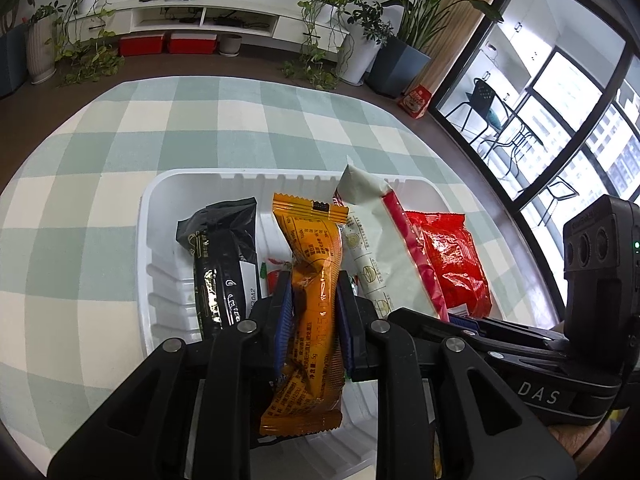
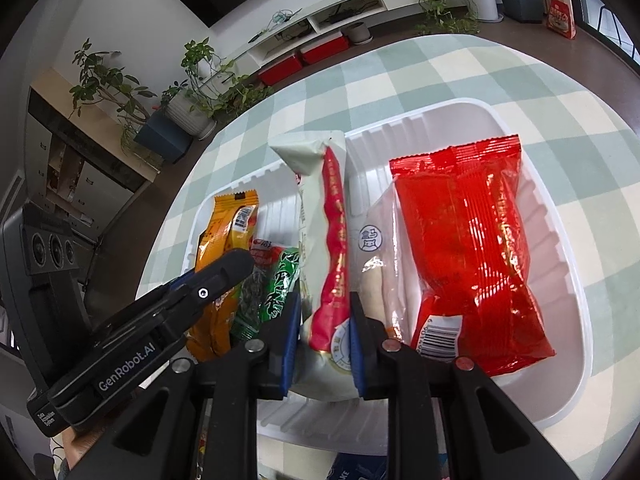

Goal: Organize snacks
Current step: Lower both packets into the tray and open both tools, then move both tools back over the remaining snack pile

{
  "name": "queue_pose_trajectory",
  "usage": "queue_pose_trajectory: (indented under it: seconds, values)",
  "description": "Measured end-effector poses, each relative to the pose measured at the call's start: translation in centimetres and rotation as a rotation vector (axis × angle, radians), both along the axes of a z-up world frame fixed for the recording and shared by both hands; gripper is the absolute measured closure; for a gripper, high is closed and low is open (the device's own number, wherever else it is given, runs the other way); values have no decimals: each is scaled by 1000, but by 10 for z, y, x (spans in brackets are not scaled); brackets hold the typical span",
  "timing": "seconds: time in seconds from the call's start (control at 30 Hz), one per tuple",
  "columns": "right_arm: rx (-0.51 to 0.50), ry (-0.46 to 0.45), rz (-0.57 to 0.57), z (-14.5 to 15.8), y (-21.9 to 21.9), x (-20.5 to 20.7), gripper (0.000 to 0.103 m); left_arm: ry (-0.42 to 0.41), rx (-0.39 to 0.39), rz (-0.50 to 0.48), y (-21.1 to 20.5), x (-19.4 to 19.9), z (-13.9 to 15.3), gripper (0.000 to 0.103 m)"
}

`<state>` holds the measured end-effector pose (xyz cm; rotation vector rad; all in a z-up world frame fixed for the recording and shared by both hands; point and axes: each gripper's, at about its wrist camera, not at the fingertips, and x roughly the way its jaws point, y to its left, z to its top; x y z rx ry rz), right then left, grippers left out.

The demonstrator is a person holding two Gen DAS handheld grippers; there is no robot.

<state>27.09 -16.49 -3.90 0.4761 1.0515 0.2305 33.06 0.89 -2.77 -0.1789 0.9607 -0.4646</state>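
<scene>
A white plastic tray (image 1: pixel 160 216) lies on a green-and-cream checked cloth. My left gripper (image 1: pixel 314 284) is shut on an orange snack packet (image 1: pixel 316 280), held upright over the tray. A black packet (image 1: pixel 222 256) leans at the tray's left, a red packet (image 1: pixel 452 260) at its right. My right gripper (image 2: pixel 325 300) is shut on a white packet with a red stripe (image 2: pixel 330 248), standing in the tray (image 2: pixel 568 248). The red packet (image 2: pixel 472 248) lies right of it; the orange packet (image 2: pixel 224 232) and a green one (image 2: pixel 280 284) lie left, behind the left gripper (image 2: pixel 236 264).
The checked cloth (image 1: pixel 120 140) spreads around the tray on every side. Potted plants (image 1: pixel 332 32), a low white shelf unit with red boxes (image 1: pixel 168 44) and a glass door stand beyond. A clear wrapped item (image 2: pixel 376 256) lies between the white and red packets.
</scene>
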Motion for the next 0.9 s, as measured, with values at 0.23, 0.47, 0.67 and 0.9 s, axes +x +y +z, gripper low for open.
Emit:
queue_pose_trajectory:
  seconds: [0.23, 0.47, 0.67, 0.9]
  values:
    - [-9, -6, -1, 4, 4, -3, 76, -16, 3, -12, -1, -6, 5, 55]
    - [-22, -34, -4, 16, 1, -10, 76, -41, -13, -5, 5, -17, 19, 47]
    - [-3, -122, -5, 53, -7, -35, 38, -117, -24, 2, 18, -48, 50, 10]
    - [87, -246, -28, 92, -36, -101, 10, -175, -43, 5, 45, -110, 67, 0]
